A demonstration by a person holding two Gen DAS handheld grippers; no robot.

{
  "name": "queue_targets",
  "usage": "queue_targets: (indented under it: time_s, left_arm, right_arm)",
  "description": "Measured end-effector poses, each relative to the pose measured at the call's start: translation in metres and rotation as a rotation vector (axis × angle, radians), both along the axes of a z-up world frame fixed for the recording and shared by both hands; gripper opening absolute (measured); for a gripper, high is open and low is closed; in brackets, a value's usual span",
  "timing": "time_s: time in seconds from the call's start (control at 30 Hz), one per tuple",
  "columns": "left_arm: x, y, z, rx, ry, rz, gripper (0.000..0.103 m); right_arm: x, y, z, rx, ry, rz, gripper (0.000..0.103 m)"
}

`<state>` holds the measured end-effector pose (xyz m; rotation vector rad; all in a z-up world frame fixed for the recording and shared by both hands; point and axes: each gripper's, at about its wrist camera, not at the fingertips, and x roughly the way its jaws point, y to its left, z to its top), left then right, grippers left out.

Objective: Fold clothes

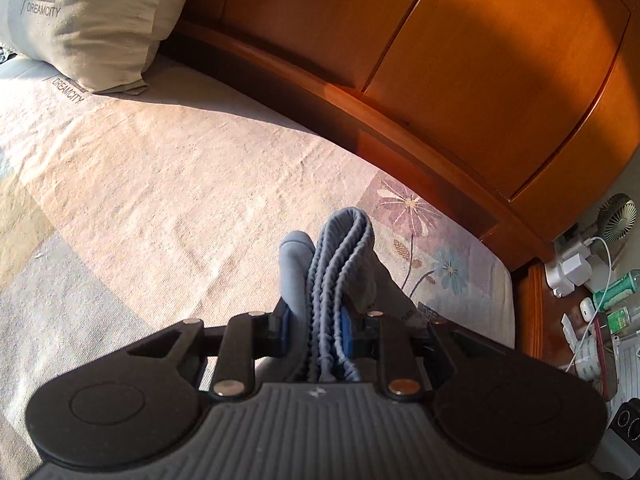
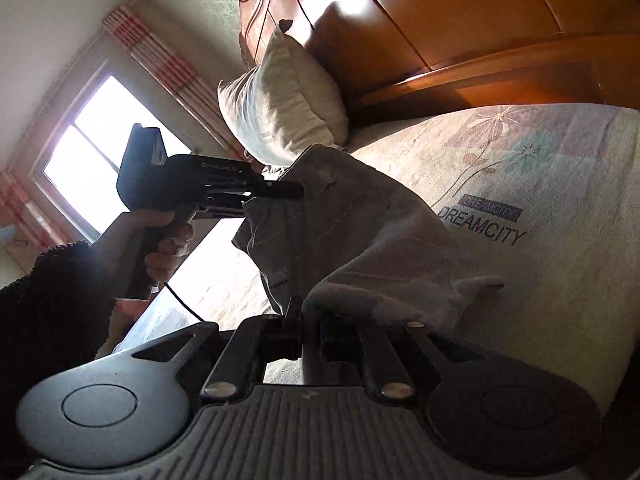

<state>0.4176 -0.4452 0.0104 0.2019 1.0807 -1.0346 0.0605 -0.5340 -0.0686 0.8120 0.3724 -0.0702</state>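
A blue-grey garment with a ribbed elastic waistband is bunched between the pads of my left gripper, which is shut on it above the bed. In the right wrist view the same garment hangs stretched in the air between both grippers. My right gripper is shut on its lower edge. The left gripper pinches its upper corner, held by a person's hand in a dark sleeve. The garment's lower part is hidden behind my right gripper.
The bed's beige floral sheet spreads below. A pale pillow leans on the wooden headboard. A nightstand at the right holds a charger, cables, bottles and a small fan. A bright window is at the left.
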Motion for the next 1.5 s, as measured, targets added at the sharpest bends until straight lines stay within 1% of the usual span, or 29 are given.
queue_targets:
  time_s: [0.1, 0.13, 0.17, 0.3, 0.33, 0.37, 0.43, 0.47, 0.5, 0.53, 0.57, 0.6, 0.67, 0.7, 0.73, 0.8, 0.9, 1.0, 1.07, 1.13, 1.17, 1.2, 1.23, 1.27, 1.33, 1.4, 1.43, 1.47, 1.5]
  left_arm:
    - [0.007, -0.002, -0.012, 0.020, -0.004, 0.037, 0.024]
    - [0.010, -0.002, -0.015, 0.030, -0.022, 0.060, 0.030]
    - [0.013, 0.000, -0.015, 0.037, -0.046, 0.089, 0.031]
    - [0.013, 0.012, 0.002, 0.021, -0.196, 0.160, 0.031]
    - [0.012, 0.015, 0.008, 0.016, -0.217, 0.169, 0.033]
    - [0.008, 0.017, 0.012, 0.014, -0.218, 0.157, 0.038]
    - [-0.005, 0.021, 0.017, 0.008, -0.210, 0.108, 0.040]
    - [-0.015, 0.022, 0.018, 0.006, -0.208, 0.075, 0.040]
    - [-0.027, 0.023, 0.017, 0.001, -0.203, 0.040, 0.040]
    - [-0.040, 0.025, 0.014, -0.009, -0.194, 0.008, 0.042]
    - [-0.053, 0.028, 0.009, -0.019, -0.181, -0.022, 0.045]
    - [-0.068, 0.032, 0.002, -0.031, -0.166, -0.048, 0.046]
    - [-0.094, 0.039, -0.014, -0.053, -0.136, -0.079, 0.049]
    - [-0.106, 0.043, -0.023, -0.060, -0.121, -0.091, 0.049]
    - [-0.116, 0.046, -0.032, -0.069, -0.109, -0.099, 0.049]
    - [-0.132, 0.049, -0.050, -0.075, -0.078, -0.107, 0.049]
    - [-0.140, 0.056, -0.070, -0.078, -0.027, -0.094, 0.049]
    - [-0.137, 0.063, -0.075, -0.115, 0.011, -0.070, 0.049]
    - [-0.134, 0.064, -0.074, -0.116, 0.028, -0.065, 0.049]
    - [-0.136, 0.063, -0.072, -0.107, 0.018, -0.075, 0.050]
    - [-0.138, 0.063, -0.071, -0.101, 0.010, -0.081, 0.052]
    - [-0.140, 0.062, -0.070, -0.098, -0.001, -0.087, 0.052]
    - [-0.143, 0.062, -0.069, -0.097, -0.015, -0.095, 0.054]
    - [-0.145, 0.062, -0.067, -0.093, -0.035, -0.103, 0.057]
    - [-0.149, 0.063, -0.063, -0.083, -0.083, -0.111, 0.057]
    - [-0.147, 0.064, -0.058, -0.083, -0.116, -0.102, 0.057]
    - [-0.144, 0.066, -0.054, -0.093, -0.135, -0.094, 0.057]
    - [-0.139, 0.067, -0.050, -0.106, -0.153, -0.087, 0.059]
    - [-0.133, 0.065, -0.046, -0.119, -0.168, -0.078, 0.061]
  right_arm:
    - [-0.002, 0.001, -0.006, 0.011, 0.008, -0.006, 0.010]
    - [-0.002, 0.001, -0.008, 0.015, 0.011, -0.008, 0.010]
    - [-0.003, 0.002, -0.010, 0.018, 0.014, -0.010, 0.010]
    - [-0.004, 0.001, -0.015, 0.029, 0.021, -0.013, 0.010]
    - [-0.004, 0.000, -0.017, 0.040, 0.022, -0.014, 0.010]
    - [-0.005, -0.001, -0.019, 0.051, 0.023, -0.016, 0.012]
    - [-0.006, -0.002, -0.024, 0.073, 0.024, -0.019, 0.016]
    - [-0.007, -0.004, -0.026, 0.097, 0.022, -0.019, 0.022]
    - [-0.010, -0.005, -0.029, 0.127, 0.019, -0.021, 0.032]
    - [-0.013, -0.007, -0.033, 0.160, 0.016, -0.023, 0.039]
    - [-0.016, -0.009, -0.039, 0.202, 0.012, -0.028, 0.054]
    - [-0.019, -0.011, -0.045, 0.243, 0.009, -0.034, 0.063]
    - [-0.026, -0.014, -0.056, 0.326, 0.002, -0.045, 0.066]
    - [-0.029, -0.016, -0.062, 0.368, -0.001, -0.050, 0.071]
    - [-0.032, -0.018, -0.067, 0.408, -0.005, -0.057, 0.072]
    - [-0.031, -0.024, -0.071, 0.426, -0.018, -0.105, 0.073]
    - [-0.029, -0.033, -0.076, 0.454, -0.038, -0.176, 0.075]
    - [-0.028, -0.042, -0.081, 0.480, -0.058, -0.248, 0.075]
    - [-0.027, -0.048, -0.084, 0.495, -0.072, -0.295, 0.075]
    - [-0.027, -0.052, -0.074, 0.400, -0.077, -0.318, 0.075]
    - [-0.027, -0.055, -0.069, 0.352, -0.079, -0.329, 0.073]
    - [-0.027, -0.057, -0.064, 0.304, -0.082, -0.340, 0.064]
    - [-0.027, -0.059, -0.059, 0.255, -0.083, -0.351, 0.060]
    - [-0.028, -0.059, -0.054, 0.181, -0.057, -0.358, 0.056]
    - [-0.031, -0.061, -0.048, 0.073, 0.034, -0.389, 0.056]
    - [-0.036, -0.060, -0.041, -0.045, 0.102, -0.425, 0.056]
    - [-0.038, -0.058, -0.037, -0.090, 0.113, -0.428, 0.056]
    - [-0.039, -0.052, -0.029, -0.159, 0.110, -0.415, 0.057]
    - [-0.038, -0.047, -0.021, -0.227, 0.106, -0.399, 0.059]
